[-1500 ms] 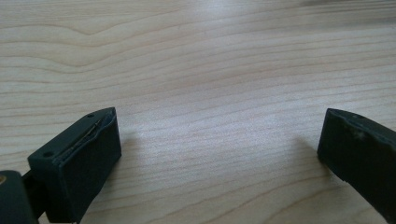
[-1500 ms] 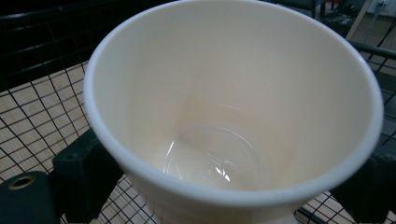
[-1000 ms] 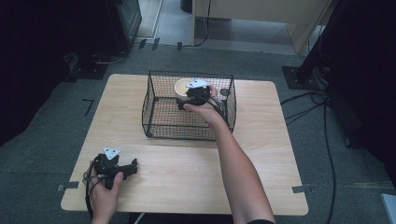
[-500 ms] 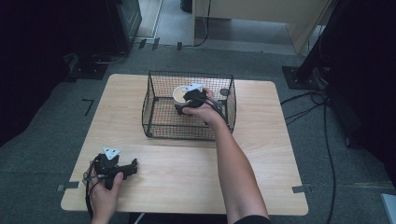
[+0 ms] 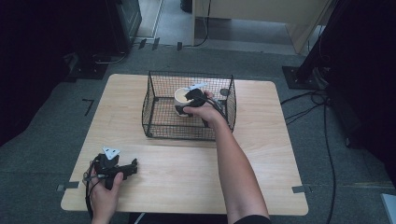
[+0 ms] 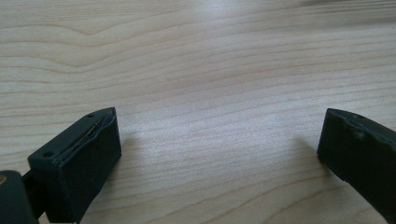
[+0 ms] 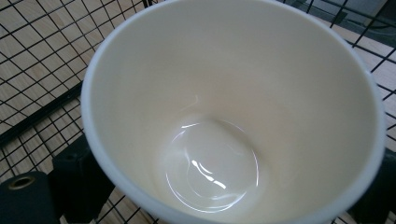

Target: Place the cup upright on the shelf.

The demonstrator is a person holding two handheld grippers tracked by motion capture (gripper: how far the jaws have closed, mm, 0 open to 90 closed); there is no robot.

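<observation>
Starting at the near edge of the wooden table (image 5: 187,172), we find the left gripper (image 5: 133,165) lying low on the bare boards by the front left corner, held in the person's left hand (image 5: 103,193), its grey three-cornered plate on top and its cable looping down beside the wrist. In the left gripper view its two black jaws stand wide apart with nothing but pale wood grain between them — it grips nothing. Moving farther in, the person's right forearm (image 5: 236,168) runs up across the middle of the table and over the near wall of a black wire basket (image 5: 152,105), which sits on the far half of the table, roughly centred. Inside the basket the right gripper (image 5: 189,100) is clasped around a cream-white cup (image 5: 181,96), which stands upright toward the back of the basket, near the middle of its width. In the right gripper view we look straight down into the cup (image 7: 233,112): it is empty, glossy at the bottom, with a black jaw pressed against its wall at either side and the wire mesh and the wood showing beneath it. Whether the cup rests on the basket floor or hangs just above it, we cannot tell. Beyond the table lie grey floor and dark equipment.
</observation>
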